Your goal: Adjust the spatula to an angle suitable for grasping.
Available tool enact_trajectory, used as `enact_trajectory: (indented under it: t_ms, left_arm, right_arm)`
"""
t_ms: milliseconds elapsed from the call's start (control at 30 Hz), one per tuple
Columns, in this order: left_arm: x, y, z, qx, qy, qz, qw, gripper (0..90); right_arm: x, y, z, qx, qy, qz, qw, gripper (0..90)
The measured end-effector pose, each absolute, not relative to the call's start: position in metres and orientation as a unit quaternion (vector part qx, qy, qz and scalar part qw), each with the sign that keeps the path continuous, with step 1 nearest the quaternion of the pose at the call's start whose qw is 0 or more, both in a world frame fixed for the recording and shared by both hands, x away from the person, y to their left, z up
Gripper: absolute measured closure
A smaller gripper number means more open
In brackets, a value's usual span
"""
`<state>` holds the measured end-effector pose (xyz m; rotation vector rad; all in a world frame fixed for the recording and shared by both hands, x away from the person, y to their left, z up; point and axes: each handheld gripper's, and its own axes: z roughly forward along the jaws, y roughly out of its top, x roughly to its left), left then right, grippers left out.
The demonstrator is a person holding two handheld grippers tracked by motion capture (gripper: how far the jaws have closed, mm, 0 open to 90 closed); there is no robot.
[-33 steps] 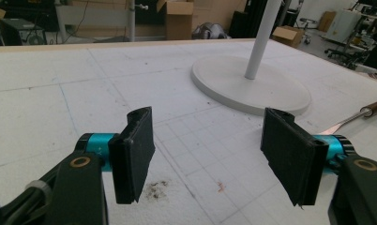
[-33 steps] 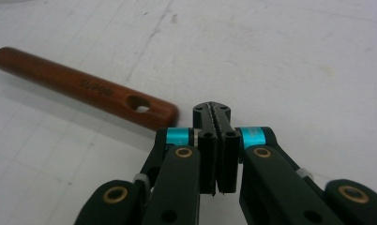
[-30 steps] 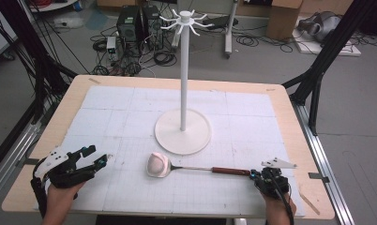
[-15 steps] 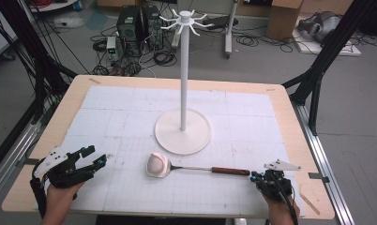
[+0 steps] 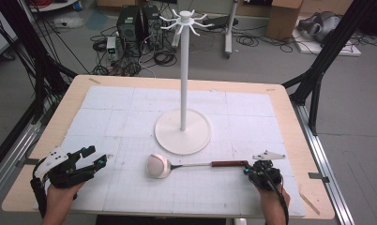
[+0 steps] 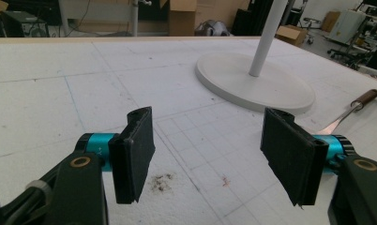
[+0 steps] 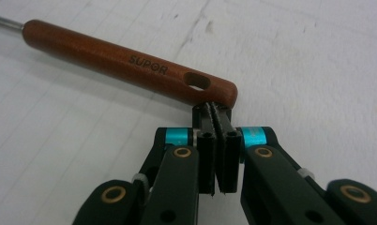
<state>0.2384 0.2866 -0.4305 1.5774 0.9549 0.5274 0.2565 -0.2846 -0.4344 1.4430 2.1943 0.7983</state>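
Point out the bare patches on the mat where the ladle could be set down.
Free: the far corners either side of the stand's pole, and the near strip between the left hand-held gripper and the ladle. Crowded: the middle, where the stand's base and ladle lie close.

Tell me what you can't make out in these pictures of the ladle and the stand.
- Ladle: the high view is too small to tell whether the shut jaws of the right gripper touch its handle; in the right gripper view they sit at the handle's end, and contact is unclear.
- Ladle bowl: cut off by the frame's edge in the right gripper view.
- Stand: its hooked top is cut off by the upper edge in the left gripper view.
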Motion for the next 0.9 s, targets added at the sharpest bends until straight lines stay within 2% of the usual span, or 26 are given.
enact_trajectory:
  t_ms: [133,200,267,333,467,900]
  left_arm:
    - [0.238,0.287,-0.43,0.673,0.408,0.225,0.574,35.3]
    - [0.238,0.287,-0.431,0.672,0.409,0.225,0.575,35.3]
    - [0.238,0.288,-0.431,0.673,0.409,0.224,0.574,35.2]
    - [0.239,0.287,-0.431,0.674,0.409,0.224,0.573,35.2]
    - [0.238,0.287,-0.431,0.674,0.408,0.224,0.573,35.1]
    - [0.24,0.29,-0.431,0.672,0.412,0.226,0.573,35.1]
  right_arm:
    - [0.27,-0.282,-0.435,0.517,0.781,0.286,0.202,86.8]
    - [0.272,-0.283,-0.434,0.52,0.774,0.297,0.207,89.4]
    - [0.274,-0.288,-0.433,0.52,0.769,0.288,0.238,89.4]
    - [0.278,-0.298,-0.432,0.541,0.744,0.304,0.248,89.3]
    - [0.285,-0.297,-0.439,0.555,0.734,0.314,0.233,87.9]
    - [0.283,-0.266,-0.438,0.541,0.74,0.325,0.23,89.3]
